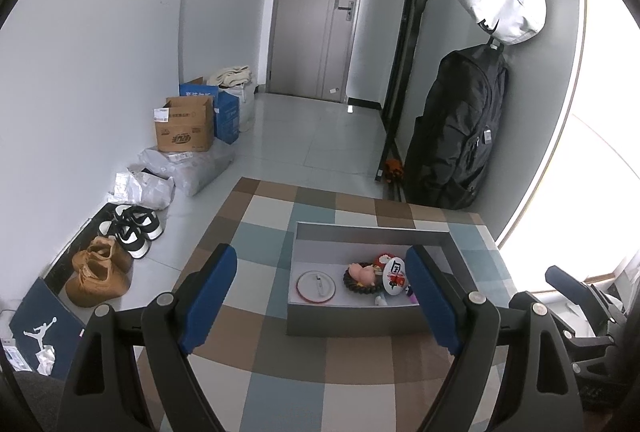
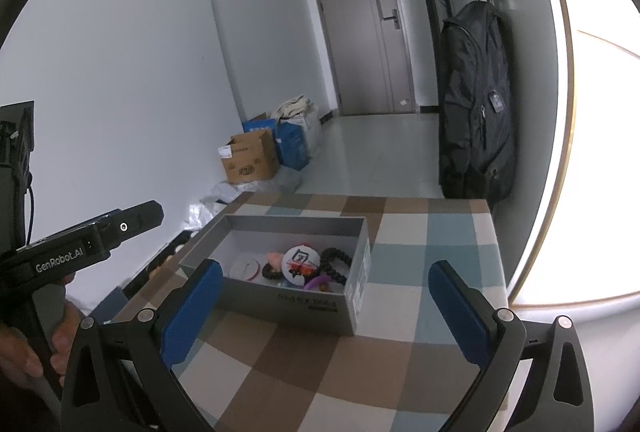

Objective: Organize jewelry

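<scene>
Both the left gripper and right gripper are hovering wide open, gripping nothing. Just ahead of them, the grey box is holding a red-rimmed disc, beaded bracelet and badge. Jewelry sitting boxed could suit sorting finished or emptying pending.

Open box sits on checked tablecloth; inside it, round disc at left, bead bracelet mid, printed badge right.
</scene>
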`<control>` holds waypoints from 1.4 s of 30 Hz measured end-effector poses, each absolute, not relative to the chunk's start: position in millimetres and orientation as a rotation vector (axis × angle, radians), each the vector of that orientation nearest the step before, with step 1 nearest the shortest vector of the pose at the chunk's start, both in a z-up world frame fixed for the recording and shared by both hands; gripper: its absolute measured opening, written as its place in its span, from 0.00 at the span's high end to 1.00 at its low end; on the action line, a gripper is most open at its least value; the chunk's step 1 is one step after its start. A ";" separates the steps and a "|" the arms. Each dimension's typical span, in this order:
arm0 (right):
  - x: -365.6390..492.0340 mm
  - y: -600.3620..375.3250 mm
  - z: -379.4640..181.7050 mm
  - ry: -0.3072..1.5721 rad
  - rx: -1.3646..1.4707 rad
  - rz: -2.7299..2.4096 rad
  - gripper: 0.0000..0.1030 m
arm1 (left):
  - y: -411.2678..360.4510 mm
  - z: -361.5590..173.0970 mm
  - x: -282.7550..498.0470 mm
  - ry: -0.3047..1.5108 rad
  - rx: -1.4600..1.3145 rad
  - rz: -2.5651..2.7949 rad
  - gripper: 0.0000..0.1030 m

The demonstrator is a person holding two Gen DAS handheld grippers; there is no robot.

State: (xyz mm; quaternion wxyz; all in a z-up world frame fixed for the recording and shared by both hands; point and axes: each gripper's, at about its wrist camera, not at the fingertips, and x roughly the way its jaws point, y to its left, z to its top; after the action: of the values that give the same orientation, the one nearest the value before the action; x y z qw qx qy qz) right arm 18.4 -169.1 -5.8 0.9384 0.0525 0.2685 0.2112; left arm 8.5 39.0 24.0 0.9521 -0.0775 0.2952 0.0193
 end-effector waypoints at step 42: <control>18.8 -165.8 -8.3 0.566 0.099 0.435 0.00 | 42.4 19.9 9.0 0.615 -0.203 0.024 0.19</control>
State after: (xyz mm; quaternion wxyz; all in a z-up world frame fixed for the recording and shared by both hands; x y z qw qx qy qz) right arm 18.8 -165.8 -8.3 0.9358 0.0483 0.2767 0.2130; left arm 9.0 42.4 19.9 0.9480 -0.0999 0.3020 0.0117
